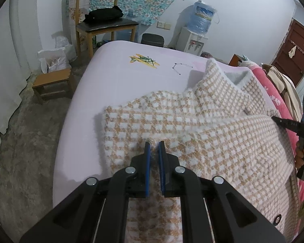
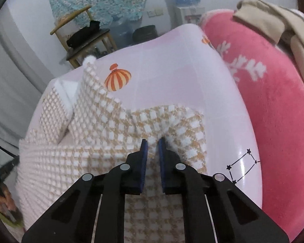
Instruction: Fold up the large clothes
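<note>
Both grippers clenched on the checked fleece garment, mid-fold on the bed.

The tan-and-white garment (image 1: 202, 125) lies across the lilac bedsheet (image 1: 115, 77), collar raised at the far side. I have my left gripper (image 1: 154, 147) pinching 1 edge and my right gripper (image 2: 152, 144) pinching the other. I'd lift both together, keep the cloth taut between them, and lay it clear of the pink blanket (image 2: 273, 101).

Nothing legible here

I am finding no readable words ahead of my claws; the round button (image 1: 277, 220) on the checked coat (image 1: 202, 125) is showing only a blurred mark.
</note>
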